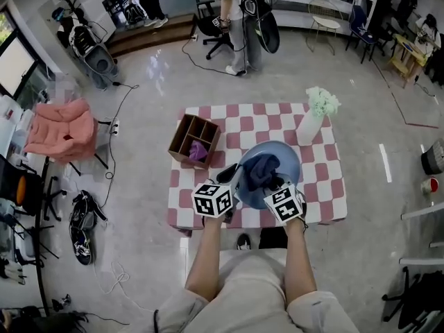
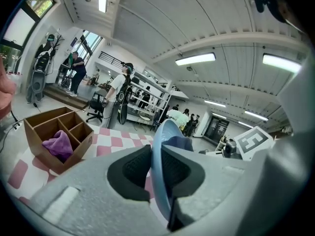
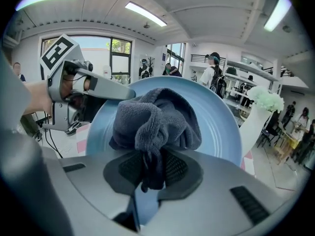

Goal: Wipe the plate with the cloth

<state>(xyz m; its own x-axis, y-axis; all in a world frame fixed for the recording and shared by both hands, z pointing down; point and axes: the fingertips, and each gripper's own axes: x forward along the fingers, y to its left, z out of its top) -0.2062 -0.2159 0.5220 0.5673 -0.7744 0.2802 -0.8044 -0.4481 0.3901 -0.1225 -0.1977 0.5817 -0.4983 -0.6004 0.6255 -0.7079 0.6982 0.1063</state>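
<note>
A light blue plate (image 1: 284, 155) is held tilted up over the near edge of the checkered table (image 1: 319, 179). My left gripper (image 1: 232, 186) is shut on the plate's rim (image 2: 160, 146), which runs edge-on between its jaws. My right gripper (image 1: 274, 186) is shut on a dark blue cloth (image 1: 262, 168). The cloth (image 3: 157, 122) is bunched and pressed against the plate's face (image 3: 221, 127). In the right gripper view the left gripper (image 3: 106, 90) shows at the plate's left rim.
A brown wooden divided box (image 1: 194, 141) holding a purple cloth (image 2: 59, 144) stands at the table's left. A white vase with pale flowers (image 1: 313, 116) stands at the far right corner. People, chairs and bags are on the floor beyond.
</note>
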